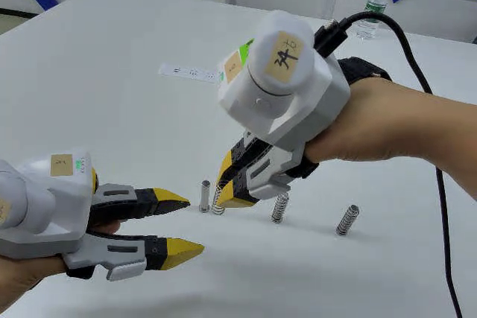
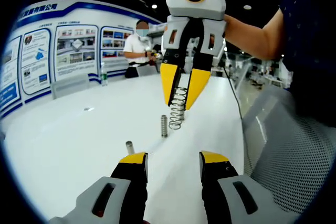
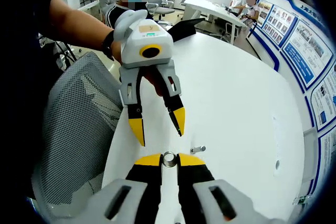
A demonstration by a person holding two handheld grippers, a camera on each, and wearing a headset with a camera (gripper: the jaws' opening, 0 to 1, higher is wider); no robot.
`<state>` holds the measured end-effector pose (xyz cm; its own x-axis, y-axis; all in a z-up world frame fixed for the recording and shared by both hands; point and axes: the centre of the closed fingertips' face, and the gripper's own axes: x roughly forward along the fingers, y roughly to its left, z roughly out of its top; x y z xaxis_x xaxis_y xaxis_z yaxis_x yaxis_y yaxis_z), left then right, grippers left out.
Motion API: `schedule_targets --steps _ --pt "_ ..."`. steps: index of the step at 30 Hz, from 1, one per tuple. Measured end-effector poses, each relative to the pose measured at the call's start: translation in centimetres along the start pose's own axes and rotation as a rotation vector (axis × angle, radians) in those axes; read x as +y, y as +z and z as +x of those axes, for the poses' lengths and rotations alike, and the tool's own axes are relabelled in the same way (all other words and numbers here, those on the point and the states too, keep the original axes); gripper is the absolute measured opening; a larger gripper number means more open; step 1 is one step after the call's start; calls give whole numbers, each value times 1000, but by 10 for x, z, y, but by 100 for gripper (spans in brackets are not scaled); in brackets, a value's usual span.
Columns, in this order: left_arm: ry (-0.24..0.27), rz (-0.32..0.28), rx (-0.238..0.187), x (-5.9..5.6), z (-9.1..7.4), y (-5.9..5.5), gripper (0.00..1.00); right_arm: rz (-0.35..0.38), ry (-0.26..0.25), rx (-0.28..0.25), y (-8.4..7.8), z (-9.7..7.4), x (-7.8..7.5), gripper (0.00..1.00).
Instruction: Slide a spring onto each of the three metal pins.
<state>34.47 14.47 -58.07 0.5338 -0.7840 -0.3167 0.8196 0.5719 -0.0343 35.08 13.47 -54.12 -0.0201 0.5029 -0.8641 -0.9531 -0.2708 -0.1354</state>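
Head view: the right tongs point(image 1: 222, 193) pinch a spring point(image 1: 217, 206), its foot on the tabletop point(image 1: 112, 109) just beside a bare pin point(image 1: 205, 195). The left tongs point(image 1: 192, 223) gape, empty, near that pin.

Left gripper view: it shows the grip is high on the coil point(image 2: 177, 116), with most turns hanging free below.

Right gripper view: the spring appears end-on as a ring point(image 3: 169, 158). It is probably light, bendy and quick to flick away, so hold it gently at mid-coil.

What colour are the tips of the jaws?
Yellow tips; the left gripper view shows them best.
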Motion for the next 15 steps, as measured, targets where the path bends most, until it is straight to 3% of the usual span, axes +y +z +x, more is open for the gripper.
schedule_targets --steps 15 --pt "39 -19 7 7 -8 -6 57 29 -39 8 -3 1 -37 12"
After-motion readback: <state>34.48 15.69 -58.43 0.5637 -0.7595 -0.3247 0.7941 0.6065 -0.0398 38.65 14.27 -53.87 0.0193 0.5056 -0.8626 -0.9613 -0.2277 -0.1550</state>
